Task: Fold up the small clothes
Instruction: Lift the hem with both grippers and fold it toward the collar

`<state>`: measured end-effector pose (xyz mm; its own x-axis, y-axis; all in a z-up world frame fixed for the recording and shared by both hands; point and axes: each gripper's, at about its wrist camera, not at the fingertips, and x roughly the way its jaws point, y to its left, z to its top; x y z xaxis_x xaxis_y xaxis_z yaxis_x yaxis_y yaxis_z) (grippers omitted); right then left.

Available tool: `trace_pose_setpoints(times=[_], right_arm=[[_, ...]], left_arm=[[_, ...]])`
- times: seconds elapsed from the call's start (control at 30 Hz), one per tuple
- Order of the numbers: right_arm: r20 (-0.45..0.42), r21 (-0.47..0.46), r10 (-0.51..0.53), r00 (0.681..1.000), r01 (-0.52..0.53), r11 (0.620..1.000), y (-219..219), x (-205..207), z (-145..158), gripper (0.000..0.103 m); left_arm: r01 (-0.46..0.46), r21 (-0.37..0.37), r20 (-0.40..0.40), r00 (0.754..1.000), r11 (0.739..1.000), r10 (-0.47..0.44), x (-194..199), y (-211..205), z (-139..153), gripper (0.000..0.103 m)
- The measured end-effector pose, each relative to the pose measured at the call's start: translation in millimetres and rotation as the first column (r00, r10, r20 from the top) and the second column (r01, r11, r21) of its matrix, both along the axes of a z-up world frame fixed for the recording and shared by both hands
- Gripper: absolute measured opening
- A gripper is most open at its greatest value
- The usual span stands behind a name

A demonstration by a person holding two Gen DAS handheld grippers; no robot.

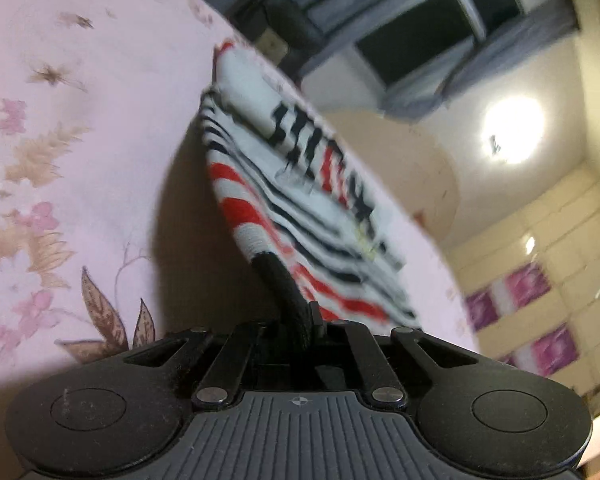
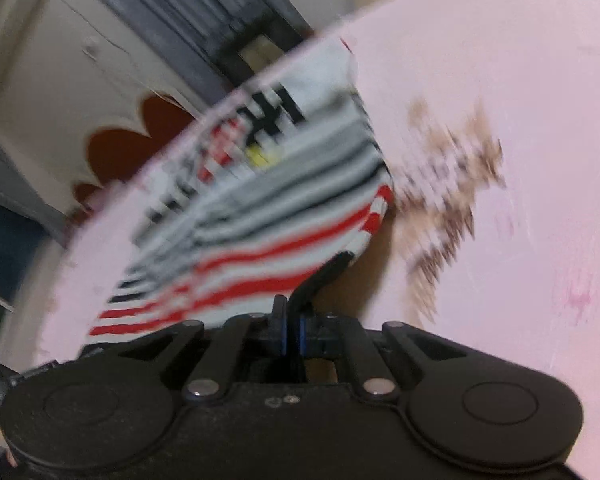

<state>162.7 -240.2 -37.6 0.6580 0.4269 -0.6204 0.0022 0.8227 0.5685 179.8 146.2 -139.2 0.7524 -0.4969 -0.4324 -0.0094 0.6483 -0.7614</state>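
A small white garment with red and black stripes and black lettering shows in the left wrist view and in the right wrist view. It lies partly on a pink floral sheet, with one edge lifted. My left gripper is shut on the garment's red-striped edge. My right gripper is shut on the garment's red-striped corner. Both views are tilted and blurred by motion.
The pink floral sheet covers the surface under the garment. Behind it are a window with grey curtains, a bright lamp, a tiled wall and a cream headboard with red cut-outs.
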Motion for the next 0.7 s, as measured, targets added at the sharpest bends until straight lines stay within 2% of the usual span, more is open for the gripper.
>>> trace_pose_setpoints(times=[0.03,0.1,0.17,0.27,0.33,0.43,0.7], right_arm=[[0.03,0.001,0.01,1.0,-0.01,1.0,-3.4,-3.9,7.1,0.006],[0.032,0.008,0.004,0.999,-0.004,1.0,-9.6,-8.7,7.2,0.006],[-0.027,-0.004,-0.01,1.0,0.01,1.0,-11.5,-3.8,-8.9,0.006],[-0.167,0.01,-0.055,0.984,0.057,0.998,-14.9,7.0,-43.0,0.006],[-0.153,0.06,-0.081,0.985,0.091,0.994,-17.4,5.4,-42.0,0.006],[-0.111,0.048,-0.077,0.991,0.082,0.995,-14.1,6.3,-30.5,0.006],[0.024,0.065,-0.096,0.995,0.094,0.993,-13.1,39.2,13.2,0.006]], left_arm=[[-0.011,-0.004,0.0,1.0,1.0,0.011,-4.0,2.5,-2.2,0.005],[-0.019,-0.029,-0.026,0.999,0.999,0.019,-4.3,8.3,-15.5,0.005],[-0.04,-0.055,-0.061,0.997,0.998,0.037,-1.5,12.2,-29.9,0.005],[-0.052,-0.05,-0.099,0.994,0.997,0.047,-0.4,8.7,-41.0,0.005],[-0.058,-0.06,-0.095,0.994,0.997,0.052,-1.7,6.7,-41.2,0.005],[-0.07,-0.088,-0.075,0.995,0.994,0.063,-1.9,8.7,-37.2,0.005],[-0.081,-0.084,0.022,0.996,0.993,0.083,32.3,12.4,8.9,0.005]])
